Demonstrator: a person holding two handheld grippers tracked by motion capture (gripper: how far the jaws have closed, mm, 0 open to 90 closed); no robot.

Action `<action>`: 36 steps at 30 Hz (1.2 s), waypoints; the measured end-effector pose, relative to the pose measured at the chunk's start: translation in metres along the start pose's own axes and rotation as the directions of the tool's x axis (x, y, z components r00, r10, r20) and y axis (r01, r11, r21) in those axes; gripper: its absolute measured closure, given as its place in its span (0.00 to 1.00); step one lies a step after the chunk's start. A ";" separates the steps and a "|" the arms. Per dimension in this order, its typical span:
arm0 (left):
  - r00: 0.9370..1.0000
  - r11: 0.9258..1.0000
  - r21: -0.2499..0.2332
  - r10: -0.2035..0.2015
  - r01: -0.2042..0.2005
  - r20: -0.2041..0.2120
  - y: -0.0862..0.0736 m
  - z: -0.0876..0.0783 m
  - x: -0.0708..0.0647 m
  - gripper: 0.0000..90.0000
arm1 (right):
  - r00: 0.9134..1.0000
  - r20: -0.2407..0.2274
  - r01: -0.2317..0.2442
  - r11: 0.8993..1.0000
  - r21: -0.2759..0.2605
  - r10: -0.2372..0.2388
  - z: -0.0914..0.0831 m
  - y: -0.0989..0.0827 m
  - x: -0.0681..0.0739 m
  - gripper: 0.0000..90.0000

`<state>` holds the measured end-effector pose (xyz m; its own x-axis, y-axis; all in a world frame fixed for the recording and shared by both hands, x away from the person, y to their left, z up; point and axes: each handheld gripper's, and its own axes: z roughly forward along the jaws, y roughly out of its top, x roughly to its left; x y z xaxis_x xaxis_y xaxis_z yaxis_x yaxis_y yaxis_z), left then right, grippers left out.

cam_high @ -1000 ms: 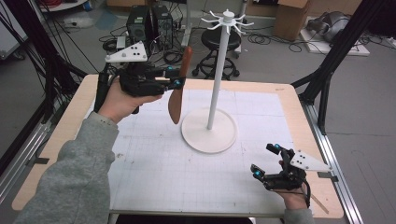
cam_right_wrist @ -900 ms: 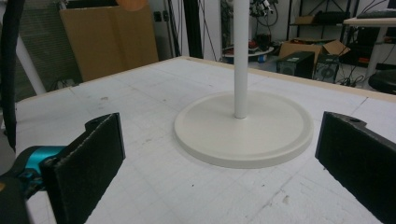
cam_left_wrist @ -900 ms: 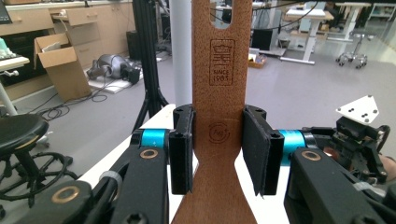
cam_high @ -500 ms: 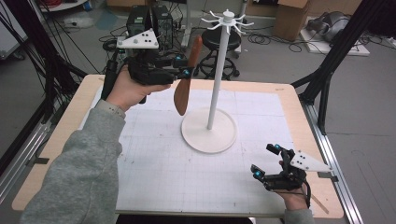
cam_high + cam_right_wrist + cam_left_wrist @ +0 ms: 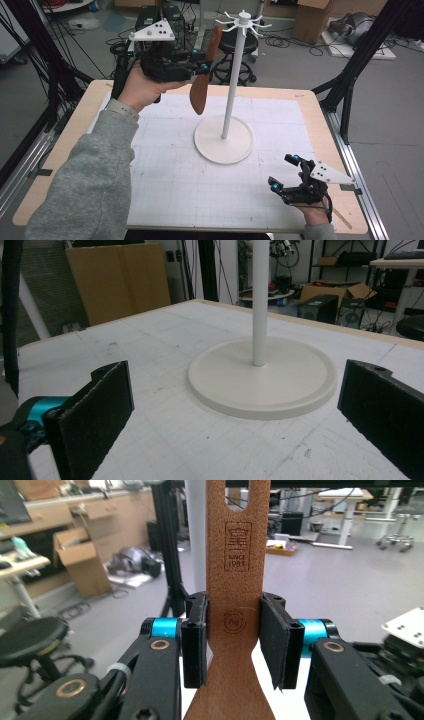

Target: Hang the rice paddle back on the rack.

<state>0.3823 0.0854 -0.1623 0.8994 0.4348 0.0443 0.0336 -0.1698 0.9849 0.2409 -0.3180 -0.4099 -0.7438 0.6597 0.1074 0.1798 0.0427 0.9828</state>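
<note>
Quick update from my end: over the last second the left gripper (image 5: 200, 67) has climbed and swung in toward the stand (image 5: 231, 90), so the spatula (image 5: 202, 85) now hangs in the air just left of the pole, its handle end up near the hooks (image 5: 243, 20). It's clenched hard on the spatula's neck (the left gripper view shows both pads pressed on the wood, hanging slot (image 5: 238, 485) right at the top edge). I read that as lining up to hook it, not yet on. No containers anywhere on the table (image 5: 165, 200). Right gripper (image 5: 285, 175) hasn't budged, resting low by the near right corner, jaws spread wide, holding nothing.
</note>
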 end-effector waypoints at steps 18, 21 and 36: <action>1.000 1.000 -0.022 -0.009 0.009 -0.030 0.004 0.012 0.003 0.72 | 1.000 -0.003 0.005 1.000 0.000 -0.005 0.001 0.000 0.000 0.00; 0.999 1.000 -0.015 -0.010 0.009 -0.036 0.004 0.014 0.004 0.72 | 1.000 -0.002 0.000 1.000 -0.001 0.000 0.000 0.000 0.000 0.00; 0.998 1.000 -0.014 -0.021 0.020 -0.053 0.003 0.024 0.003 0.72 | 1.000 -0.004 -0.001 1.000 -0.002 0.001 0.000 0.000 -0.001 0.00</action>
<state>0.3953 0.0646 -0.1630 0.8743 0.4843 0.0325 0.0457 -0.1487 0.9878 0.2418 -0.3182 -0.4102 -0.7461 0.6570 0.1085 0.1788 0.0408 0.9830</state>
